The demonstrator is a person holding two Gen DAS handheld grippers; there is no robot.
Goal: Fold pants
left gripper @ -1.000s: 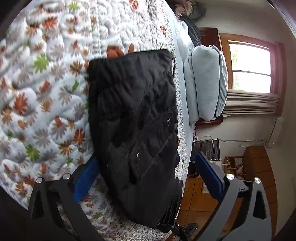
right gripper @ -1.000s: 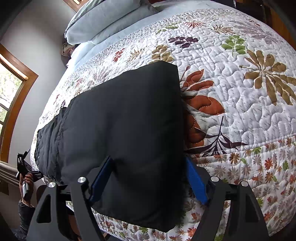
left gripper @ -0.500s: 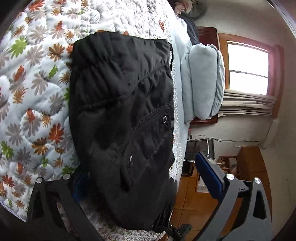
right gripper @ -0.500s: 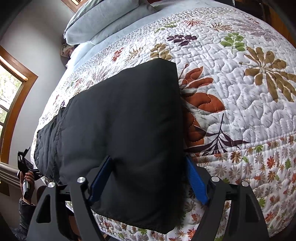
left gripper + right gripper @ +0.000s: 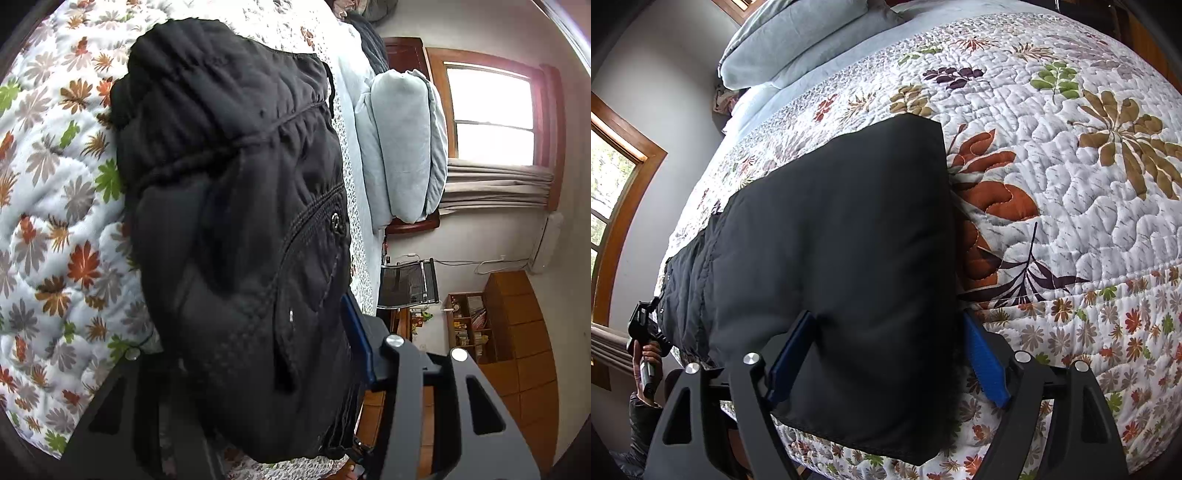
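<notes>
Black pants [image 5: 236, 221]: folded, lying on floral quilt [image 5: 55, 221] of bed, near its edge.
Left gripper [image 5: 258, 354]: jaws closing, waistband end of pants bunched between them, blue pad against the cloth.
Right gripper [image 5: 886, 354]: jaws spread wide, leg end of pants between, pads alongside the fabric.

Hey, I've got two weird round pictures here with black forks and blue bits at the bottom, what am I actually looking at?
Those forks are two hand-held grippers, each carrying a wide-angle camera that looks along its fingers. One picture comes from the left gripper, the other from the right gripper. Black pants lie on a flowered quilt on a bed. The left gripper's jaws are closing with the waist end of the pants between them. The right gripper's blue pads straddle the leg end, open. A hand holds the left gripper's handle.
</notes>
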